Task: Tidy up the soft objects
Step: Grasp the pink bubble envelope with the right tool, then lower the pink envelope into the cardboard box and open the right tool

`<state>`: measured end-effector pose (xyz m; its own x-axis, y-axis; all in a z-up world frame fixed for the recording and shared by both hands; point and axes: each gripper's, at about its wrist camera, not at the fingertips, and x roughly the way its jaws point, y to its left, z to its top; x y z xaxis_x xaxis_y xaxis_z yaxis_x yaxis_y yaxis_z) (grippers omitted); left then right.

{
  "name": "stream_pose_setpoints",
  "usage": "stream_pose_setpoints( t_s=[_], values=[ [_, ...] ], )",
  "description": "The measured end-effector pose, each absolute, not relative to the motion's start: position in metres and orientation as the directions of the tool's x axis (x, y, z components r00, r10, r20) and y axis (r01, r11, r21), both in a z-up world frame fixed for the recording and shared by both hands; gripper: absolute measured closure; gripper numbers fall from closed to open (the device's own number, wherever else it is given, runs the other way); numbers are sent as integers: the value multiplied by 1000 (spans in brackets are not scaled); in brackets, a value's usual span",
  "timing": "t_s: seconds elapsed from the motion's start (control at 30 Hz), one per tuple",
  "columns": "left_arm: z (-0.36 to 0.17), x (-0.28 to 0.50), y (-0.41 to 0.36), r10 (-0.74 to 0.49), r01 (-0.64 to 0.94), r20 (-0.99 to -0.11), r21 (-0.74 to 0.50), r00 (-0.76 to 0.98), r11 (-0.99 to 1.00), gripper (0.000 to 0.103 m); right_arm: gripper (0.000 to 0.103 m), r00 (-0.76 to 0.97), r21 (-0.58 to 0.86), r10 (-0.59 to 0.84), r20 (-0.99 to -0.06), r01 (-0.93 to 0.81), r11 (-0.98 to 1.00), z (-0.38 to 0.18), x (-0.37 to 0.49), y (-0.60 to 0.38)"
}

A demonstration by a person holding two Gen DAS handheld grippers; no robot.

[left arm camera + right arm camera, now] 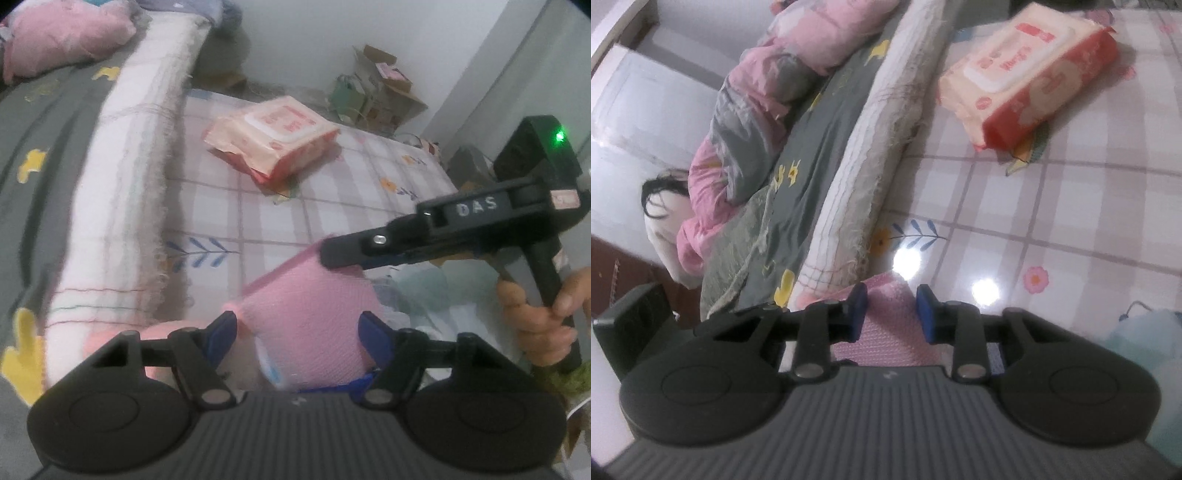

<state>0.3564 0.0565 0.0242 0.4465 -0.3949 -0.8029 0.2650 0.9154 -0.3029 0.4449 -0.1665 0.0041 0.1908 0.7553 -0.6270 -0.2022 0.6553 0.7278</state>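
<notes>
A pink knitted cloth (310, 314) is held up above the checked mat (332, 206). My right gripper (332, 254) comes in from the right, held by a person's hand (535, 314), and is shut on the cloth's upper edge. In the right wrist view the pink cloth (886, 321) fills the narrow gap of the right gripper (891, 314). My left gripper (299, 326) stands open and wide. The lower part of the cloth hangs between its blue pads (221, 332), which do not squeeze it.
A pack of wet wipes (273, 136) (1027, 77) lies further out on the mat. A long folded white blanket (122, 177) (882, 129) borders grey bedding with a pink pillow (62, 37) on the left. Pale blue-green fabric (1145, 339) lies at the right. Cardboard boxes (380, 92) stand by the wall.
</notes>
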Motion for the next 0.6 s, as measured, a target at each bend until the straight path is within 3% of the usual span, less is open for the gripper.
stream_pose_setpoints(
  t_s=[0.27,0.6],
  values=[
    [38,351,49,-355,231,-779,-272,516,934,36,75,226,740,755,-616,-163,653,9,440,-169],
    [116,308,23,-305,263,-657,-165,690,951,38,76,359,760,791,-496,-262,595,89,410,-192]
  ],
)
